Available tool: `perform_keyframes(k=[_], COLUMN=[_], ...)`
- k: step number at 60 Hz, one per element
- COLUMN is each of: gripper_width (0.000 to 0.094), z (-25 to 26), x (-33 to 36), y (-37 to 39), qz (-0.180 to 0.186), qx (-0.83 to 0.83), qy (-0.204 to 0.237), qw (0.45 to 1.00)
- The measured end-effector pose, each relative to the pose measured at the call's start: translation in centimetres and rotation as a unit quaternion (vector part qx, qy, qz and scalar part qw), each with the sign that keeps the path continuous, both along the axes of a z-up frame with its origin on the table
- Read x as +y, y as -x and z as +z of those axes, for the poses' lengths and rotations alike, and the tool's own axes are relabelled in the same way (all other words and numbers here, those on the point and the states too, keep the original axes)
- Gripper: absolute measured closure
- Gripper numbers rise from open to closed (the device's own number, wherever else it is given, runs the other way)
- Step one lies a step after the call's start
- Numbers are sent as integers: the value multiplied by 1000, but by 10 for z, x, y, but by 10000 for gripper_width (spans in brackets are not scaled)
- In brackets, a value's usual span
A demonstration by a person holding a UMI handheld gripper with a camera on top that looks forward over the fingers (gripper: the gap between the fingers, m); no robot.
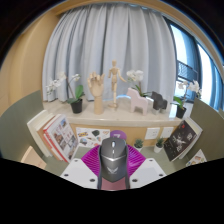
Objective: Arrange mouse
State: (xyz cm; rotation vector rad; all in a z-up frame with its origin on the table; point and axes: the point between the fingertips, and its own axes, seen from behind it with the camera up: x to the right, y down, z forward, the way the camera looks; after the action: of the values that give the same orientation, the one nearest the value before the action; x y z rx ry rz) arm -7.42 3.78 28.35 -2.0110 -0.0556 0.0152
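One mouse (114, 154) at six o'clock, clamped between closed fingers (114, 178), pink pads against both flanks. Best carried level, lowered straight onto bare surface (85, 150) toward twelve o'clock, short of shelf (100, 118) with figurines (118, 82); squeeze kept until seated.

Grey mouse (114, 157), pale striped curtain (110, 45)

A home study or small office corner.
Grey curtains (110, 40) hang behind a shelf (115, 117) lined with a wooden figure (116, 80), toy horses (134, 99), a potted plant (76, 100) and propped books (60, 135).
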Motion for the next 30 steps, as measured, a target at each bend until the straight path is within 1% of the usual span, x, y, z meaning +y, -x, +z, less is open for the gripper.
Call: perform_keyframes(k=[3, 6, 11, 22, 30], gripper_width=[620, 622, 621, 623, 623], z=[-12, -35, -86, -208, -267], x=[11, 18, 33, 40, 38], y=[-23, -42, -66, -75, -69], qz=[-10, -19, -22, -16, -4], qx=[-6, -17, -18, 1, 9], qy=[9, 23, 65, 146, 191], qw=[1000, 999, 997, 989, 982])
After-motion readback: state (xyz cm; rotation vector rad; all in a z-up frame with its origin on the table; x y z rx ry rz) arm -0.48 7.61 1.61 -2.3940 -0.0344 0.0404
